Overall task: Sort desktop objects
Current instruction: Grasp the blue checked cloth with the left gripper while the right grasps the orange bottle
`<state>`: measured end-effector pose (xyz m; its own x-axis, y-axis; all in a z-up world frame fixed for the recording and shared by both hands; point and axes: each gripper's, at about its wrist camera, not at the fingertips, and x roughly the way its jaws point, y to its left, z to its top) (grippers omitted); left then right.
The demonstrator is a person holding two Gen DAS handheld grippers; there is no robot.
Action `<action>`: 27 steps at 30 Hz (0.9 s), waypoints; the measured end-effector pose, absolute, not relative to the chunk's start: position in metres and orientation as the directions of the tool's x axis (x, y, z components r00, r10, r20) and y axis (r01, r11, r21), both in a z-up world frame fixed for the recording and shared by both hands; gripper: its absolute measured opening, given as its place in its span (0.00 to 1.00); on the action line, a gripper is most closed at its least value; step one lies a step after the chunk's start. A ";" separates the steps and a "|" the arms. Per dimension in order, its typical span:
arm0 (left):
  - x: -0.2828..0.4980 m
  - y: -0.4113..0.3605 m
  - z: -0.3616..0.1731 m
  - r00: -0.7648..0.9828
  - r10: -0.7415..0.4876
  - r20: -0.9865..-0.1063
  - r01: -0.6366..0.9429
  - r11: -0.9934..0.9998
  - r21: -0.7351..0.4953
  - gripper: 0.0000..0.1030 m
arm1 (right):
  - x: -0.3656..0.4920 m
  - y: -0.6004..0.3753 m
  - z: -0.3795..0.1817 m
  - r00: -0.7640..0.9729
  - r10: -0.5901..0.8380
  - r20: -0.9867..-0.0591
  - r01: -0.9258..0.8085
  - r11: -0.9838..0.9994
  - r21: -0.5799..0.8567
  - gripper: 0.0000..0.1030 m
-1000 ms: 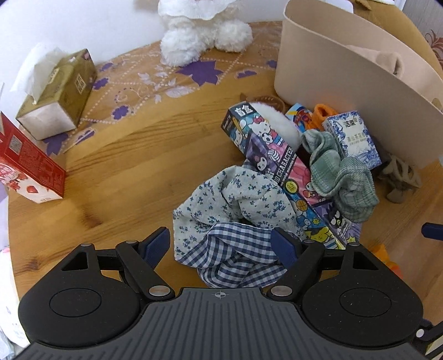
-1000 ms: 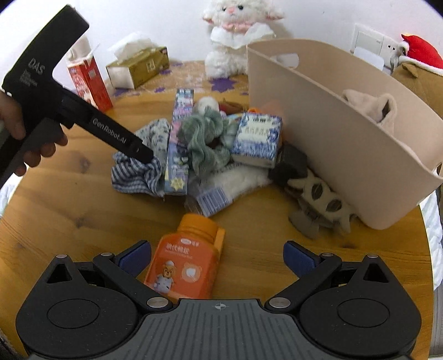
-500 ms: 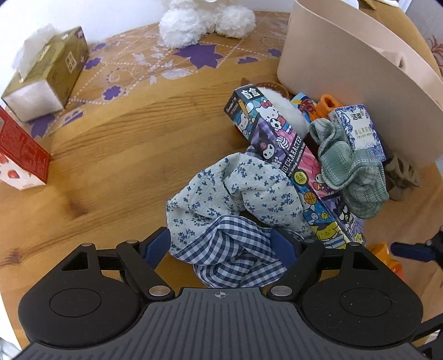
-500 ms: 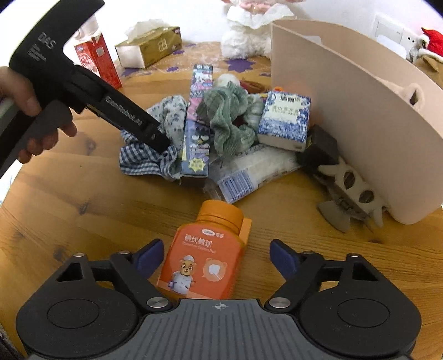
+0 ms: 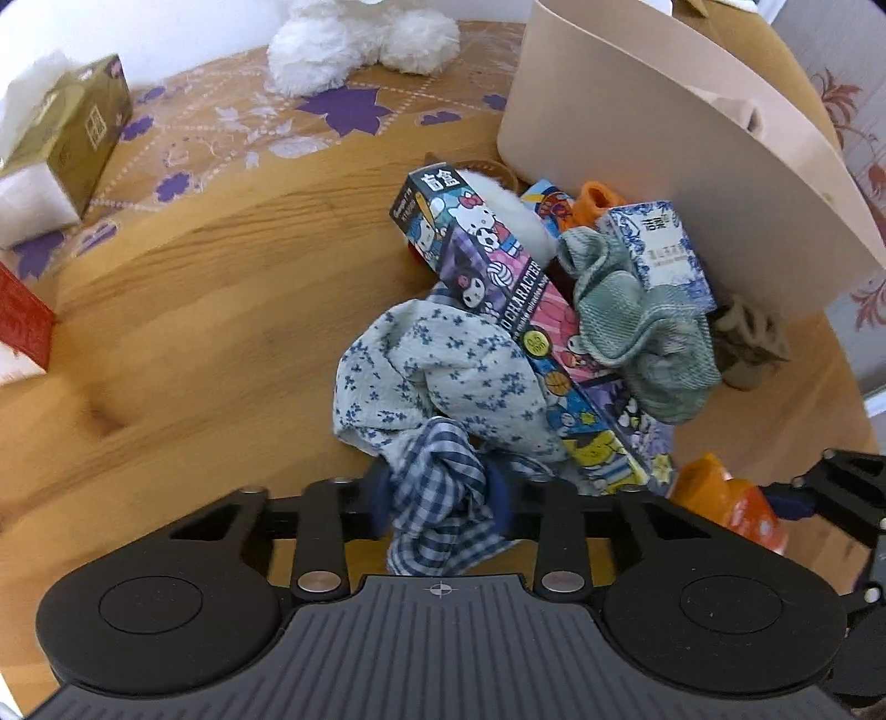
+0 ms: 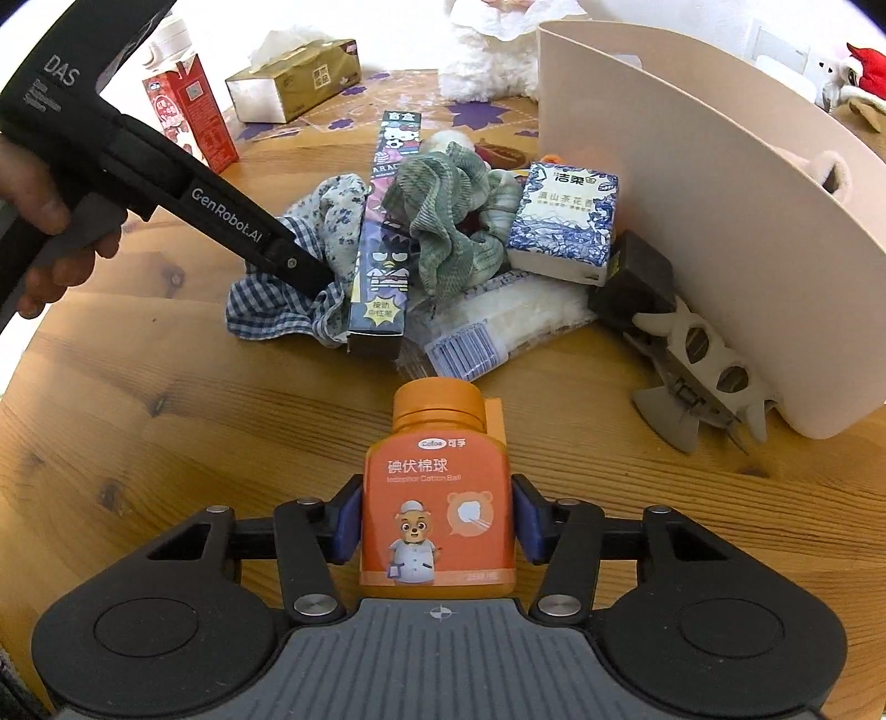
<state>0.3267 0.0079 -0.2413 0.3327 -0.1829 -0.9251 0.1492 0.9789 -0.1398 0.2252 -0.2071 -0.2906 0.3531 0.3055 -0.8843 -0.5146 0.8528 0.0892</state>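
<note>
My left gripper (image 5: 440,501) is shut on the blue checked cloth (image 5: 437,487), which joins a floral cloth (image 5: 437,365) at the near edge of the pile. My right gripper (image 6: 437,520) is shut on the orange cotton-ball bottle (image 6: 437,498) lying on the wooden table (image 6: 166,421); the bottle also shows in the left wrist view (image 5: 731,498). The pile holds a long cartoon box (image 5: 526,332), a green scrunchie (image 5: 637,332) and a blue-white tissue pack (image 5: 659,249). The beige basket (image 5: 664,138) stands right behind the pile.
A gold tissue box (image 5: 66,149) and a red carton (image 6: 188,116) stand at the back left. A white plush toy (image 5: 360,50) sits at the back. A grey hair claw (image 6: 703,376) and a black block (image 6: 637,277) lie against the basket.
Both grippers were open and have closed. The left one shut on the checked cloth. The right one moved forward and shut on the orange bottle.
</note>
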 end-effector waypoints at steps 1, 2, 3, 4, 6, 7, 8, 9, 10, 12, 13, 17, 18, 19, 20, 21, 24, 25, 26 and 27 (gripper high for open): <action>0.325 0.008 -0.242 0.332 -0.188 -0.924 0.149 0.978 -0.146 0.26 | 0.225 -0.208 -0.290 0.352 0.308 -0.884 -0.514 0.853 0.092 0.49; 0.323 0.007 -0.242 0.332 -0.192 -0.924 0.153 0.977 -0.148 0.22 | 0.225 -0.209 -0.290 0.350 0.311 -0.884 -0.515 0.852 0.096 0.49; 0.320 0.006 -0.241 0.333 -0.191 -0.923 0.160 0.977 -0.145 0.21 | 0.224 -0.210 -0.289 0.348 0.314 -0.883 -0.517 0.850 0.099 0.49; 0.318 0.005 -0.241 0.335 -0.185 -0.924 0.164 0.977 -0.137 0.19 | 0.224 -0.212 -0.289 0.345 0.320 -0.883 -0.519 0.849 0.105 0.49; 0.312 0.003 -0.241 0.340 -0.174 -0.924 0.168 0.978 -0.123 0.18 | 0.224 -0.214 -0.290 0.336 0.330 -0.882 -0.529 0.841 0.113 0.49; 0.309 0.002 -0.240 0.343 -0.169 -0.924 0.167 0.979 -0.117 0.18 | 0.223 -0.215 -0.289 0.330 0.335 -0.883 -0.534 0.837 0.118 0.49; 0.307 0.002 -0.239 0.347 -0.165 -0.923 0.167 0.980 -0.112 0.17 | 0.223 -0.215 -0.289 0.329 0.340 -0.881 -0.536 0.835 0.123 0.49; 0.305 0.003 -0.238 0.351 -0.161 -0.923 0.167 0.980 -0.107 0.17 | 0.223 -0.216 -0.289 0.325 0.346 -0.880 -0.538 0.833 0.129 0.49; 0.302 0.003 -0.237 0.357 -0.155 -0.921 0.167 0.981 -0.101 0.17 | 0.223 -0.217 -0.289 0.321 0.352 -0.880 -0.541 0.830 0.135 0.49; 0.298 0.003 -0.234 0.368 -0.148 -0.918 0.170 0.981 -0.090 0.17 | 0.223 -0.218 -0.287 0.318 0.364 -0.875 -0.548 0.824 0.144 0.49; 0.296 0.004 -0.232 0.373 -0.146 -0.916 0.168 0.982 -0.088 0.17 | 0.224 -0.219 -0.285 0.320 0.371 -0.872 -0.552 0.821 0.147 0.49; 0.287 0.009 -0.220 0.395 -0.151 -0.906 0.130 0.986 -0.107 0.17 | 0.227 -0.226 -0.277 0.329 0.391 -0.859 -0.557 0.815 0.158 0.49; 0.286 0.009 -0.216 0.403 -0.147 -0.903 0.118 0.987 -0.108 0.17 | 0.227 -0.228 -0.275 0.332 0.396 -0.856 -0.556 0.816 0.161 0.49; 0.285 0.009 -0.212 0.412 -0.142 -0.900 0.109 0.988 -0.106 0.17 | 0.228 -0.231 -0.274 0.337 0.398 -0.853 -0.554 0.817 0.163 0.49; 0.283 0.009 -0.208 0.422 -0.141 -0.896 0.103 0.989 -0.107 0.17 | 0.229 -0.233 -0.272 0.342 0.399 -0.851 -0.552 0.818 0.162 0.49; 0.282 0.008 -0.204 0.429 -0.143 -0.892 0.101 0.989 -0.110 0.17 | 0.230 -0.236 -0.270 0.346 0.401 -0.848 -0.552 0.818 0.162 0.49; 0.277 0.004 -0.191 0.455 -0.139 -0.879 0.097 0.990 -0.107 0.17 | 0.233 -0.243 -0.266 0.351 0.410 -0.842 -0.555 0.815 0.166 0.49; 0.277 0.004 -0.188 0.463 -0.137 -0.876 0.095 0.990 -0.105 0.16 | 0.234 -0.245 -0.264 0.352 0.413 -0.840 -0.559 0.813 0.166 0.49; 0.275 0.003 -0.185 0.470 -0.134 -0.872 0.091 0.990 -0.103 0.16 | 0.234 -0.247 -0.263 0.354 0.416 -0.838 -0.562 0.810 0.164 0.49; 0.275 0.003 -0.182 0.476 -0.132 -0.869 0.086 0.991 -0.104 0.16 | 0.235 -0.249 -0.262 0.356 0.418 -0.835 -0.566 0.808 0.163 0.49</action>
